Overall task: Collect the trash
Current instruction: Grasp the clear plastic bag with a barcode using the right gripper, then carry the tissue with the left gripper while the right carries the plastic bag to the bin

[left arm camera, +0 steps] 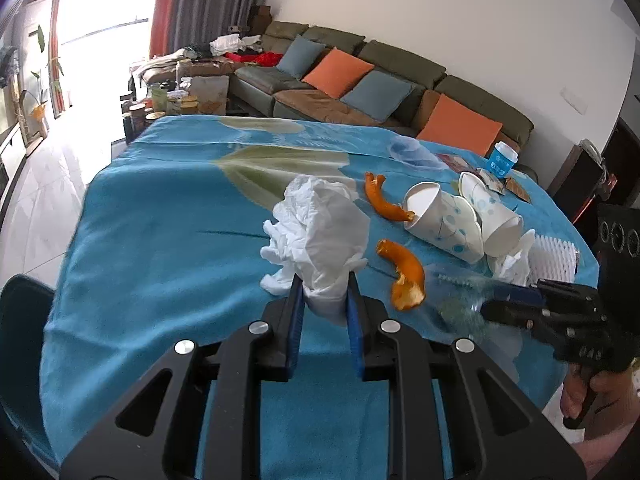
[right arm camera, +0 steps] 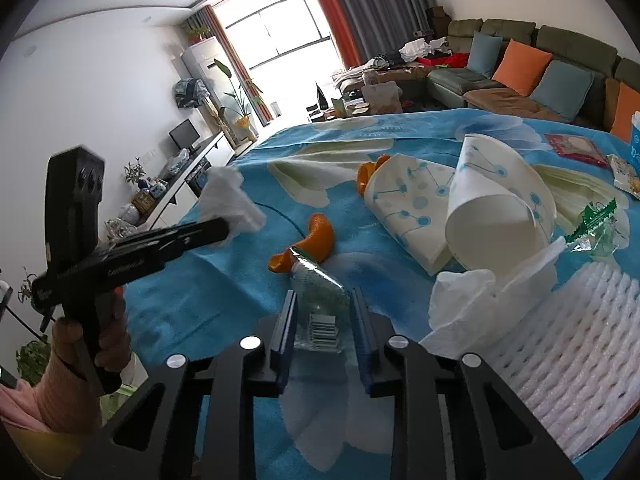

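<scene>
My left gripper [left arm camera: 325, 280] is shut on a crumpled white tissue [left arm camera: 320, 224] and holds it just above the blue tablecloth [left arm camera: 160, 240]; the tissue also shows in the right wrist view [right arm camera: 230, 200]. My right gripper [right arm camera: 324, 300] is shut on a clear plastic wrapper [right arm camera: 320, 300] with green print; it also shows in the left wrist view [left arm camera: 460, 296]. Two orange peels [left arm camera: 404, 276] [left arm camera: 384, 198] lie on the cloth. Two paper cups [left arm camera: 444, 220] [left arm camera: 494, 216] lie on their sides beyond them.
A white foam fruit net [right arm camera: 572, 340] and another tissue [right arm camera: 464, 296] lie at the right. A green wrapper [right arm camera: 596, 220], a red packet [right arm camera: 576, 148] and a blue cup [left arm camera: 502, 156] sit farther back. A sofa [left arm camera: 360, 76] stands behind the table.
</scene>
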`<state>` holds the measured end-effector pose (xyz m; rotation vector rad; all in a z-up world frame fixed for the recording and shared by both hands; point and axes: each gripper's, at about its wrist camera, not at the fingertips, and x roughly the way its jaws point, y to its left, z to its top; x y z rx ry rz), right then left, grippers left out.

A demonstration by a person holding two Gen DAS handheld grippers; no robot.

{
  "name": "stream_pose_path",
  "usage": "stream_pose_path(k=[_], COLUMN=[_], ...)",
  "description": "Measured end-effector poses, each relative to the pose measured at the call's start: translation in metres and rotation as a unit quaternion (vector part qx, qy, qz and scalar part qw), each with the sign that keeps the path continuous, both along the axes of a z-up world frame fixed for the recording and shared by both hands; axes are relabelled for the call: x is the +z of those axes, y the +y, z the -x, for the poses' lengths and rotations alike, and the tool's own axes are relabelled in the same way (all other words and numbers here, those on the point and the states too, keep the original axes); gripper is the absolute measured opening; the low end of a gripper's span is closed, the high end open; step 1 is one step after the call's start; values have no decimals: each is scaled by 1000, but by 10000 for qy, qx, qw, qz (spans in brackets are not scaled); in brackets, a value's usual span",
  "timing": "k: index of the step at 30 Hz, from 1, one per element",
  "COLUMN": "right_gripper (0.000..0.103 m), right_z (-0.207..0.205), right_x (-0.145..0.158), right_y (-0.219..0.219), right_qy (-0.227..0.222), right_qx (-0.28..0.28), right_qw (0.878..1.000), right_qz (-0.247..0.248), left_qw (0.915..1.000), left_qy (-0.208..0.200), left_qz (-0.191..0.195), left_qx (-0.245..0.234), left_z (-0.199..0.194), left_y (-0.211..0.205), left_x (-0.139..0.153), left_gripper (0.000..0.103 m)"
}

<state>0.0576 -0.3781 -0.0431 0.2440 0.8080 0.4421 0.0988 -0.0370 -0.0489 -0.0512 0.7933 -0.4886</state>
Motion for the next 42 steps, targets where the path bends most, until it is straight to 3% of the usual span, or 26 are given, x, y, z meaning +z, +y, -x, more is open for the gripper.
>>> stream_pose_path(k=[19,29,42], right_gripper=[20,20,20], right_z=[1,-15,-34], right_x=[36,41,48], right_y=[30,82,162], right_qy=[-465,-509,-545], right_qx=[558,1168,2013], right_qw=[9968,9910,9773], right_qz=[-318,-401,-380], left_qw=[9980,9938,9804], left_qy=[-396,-452,-511], left_qz=[74,78,11], left_qx=[478,1011,1903], left_z=[58,83,104], left_y=[69,116,187], left_x=[16,17,21], left_gripper=[20,20,20])
